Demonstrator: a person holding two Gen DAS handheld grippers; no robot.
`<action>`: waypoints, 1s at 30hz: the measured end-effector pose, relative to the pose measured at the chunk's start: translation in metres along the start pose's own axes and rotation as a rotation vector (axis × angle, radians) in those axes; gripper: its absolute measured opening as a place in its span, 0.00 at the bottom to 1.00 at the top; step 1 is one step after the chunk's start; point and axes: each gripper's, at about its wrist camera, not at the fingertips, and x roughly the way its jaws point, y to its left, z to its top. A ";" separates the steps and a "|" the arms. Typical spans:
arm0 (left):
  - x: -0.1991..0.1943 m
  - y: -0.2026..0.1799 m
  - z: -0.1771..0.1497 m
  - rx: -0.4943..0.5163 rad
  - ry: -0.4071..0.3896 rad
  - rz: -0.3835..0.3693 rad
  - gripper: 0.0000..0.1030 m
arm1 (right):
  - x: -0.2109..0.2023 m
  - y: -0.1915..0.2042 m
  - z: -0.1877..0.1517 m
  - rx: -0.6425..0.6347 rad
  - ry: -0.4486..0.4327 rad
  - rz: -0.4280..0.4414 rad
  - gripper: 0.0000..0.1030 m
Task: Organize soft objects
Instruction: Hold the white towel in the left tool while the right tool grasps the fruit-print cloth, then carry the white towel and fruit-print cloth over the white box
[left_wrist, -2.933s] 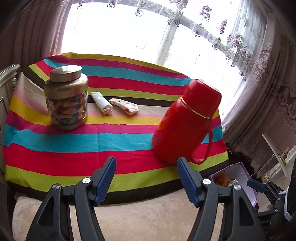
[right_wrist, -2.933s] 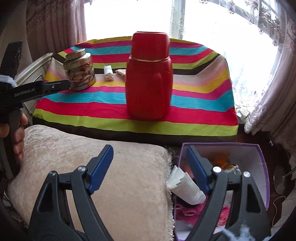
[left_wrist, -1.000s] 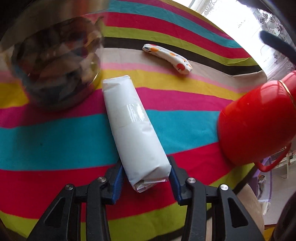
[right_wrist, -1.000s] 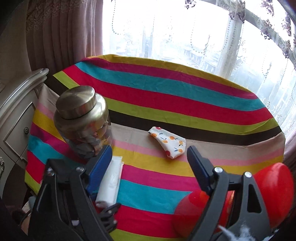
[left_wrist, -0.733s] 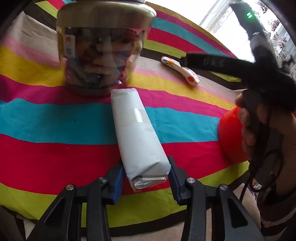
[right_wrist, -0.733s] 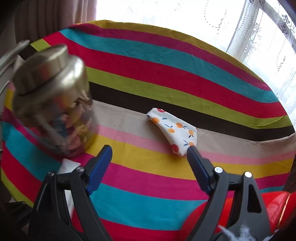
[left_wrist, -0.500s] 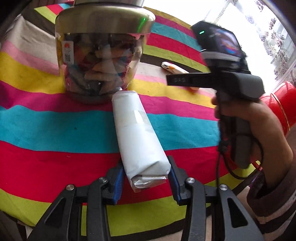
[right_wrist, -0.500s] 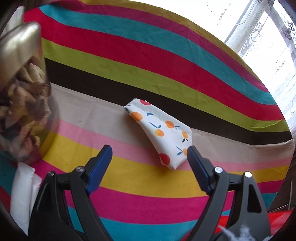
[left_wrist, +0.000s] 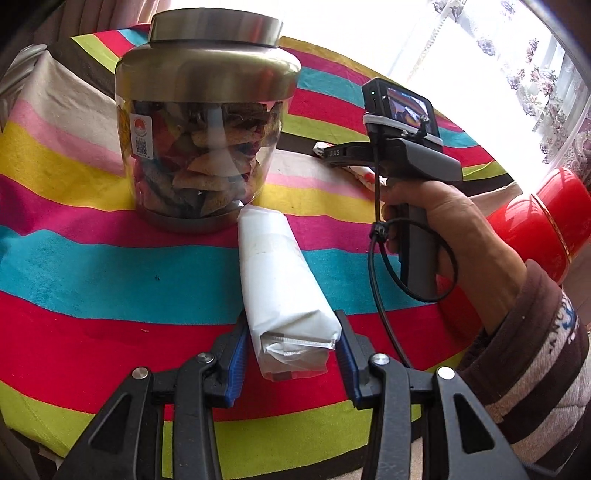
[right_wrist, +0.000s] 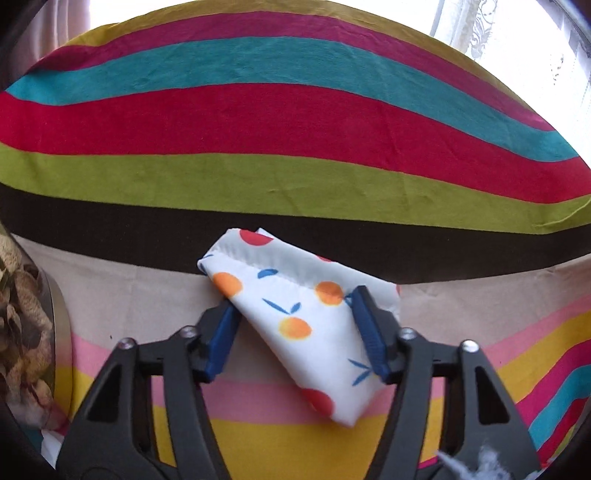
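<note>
Left wrist view: left gripper (left_wrist: 291, 350) fingers pressing both sides of white wrapped roll (left_wrist: 282, 291), far end touching lidded glass jar (left_wrist: 207, 122) packed with dried pieces. Red flask (left_wrist: 539, 236) sitting right.

Right wrist view: right gripper (right_wrist: 297, 332) fingers half-open, straddling fruit-print cloth (right_wrist: 306, 317) lying on striped bench (right_wrist: 258, 122).

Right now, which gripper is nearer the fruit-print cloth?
Right. The right gripper straddles the fruit-print cloth; the left gripper is shut on the white packet beside the jar.
</note>
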 end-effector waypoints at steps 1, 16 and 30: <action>-0.003 0.000 -0.001 0.001 -0.003 0.001 0.42 | 0.000 -0.001 0.001 0.006 0.001 0.009 0.40; -0.028 0.020 -0.012 -0.092 0.029 -0.023 0.37 | -0.094 0.003 -0.058 -0.062 0.058 0.260 0.08; -0.035 0.028 -0.039 -0.100 0.182 0.090 0.62 | -0.196 -0.017 -0.150 -0.088 0.069 0.388 0.07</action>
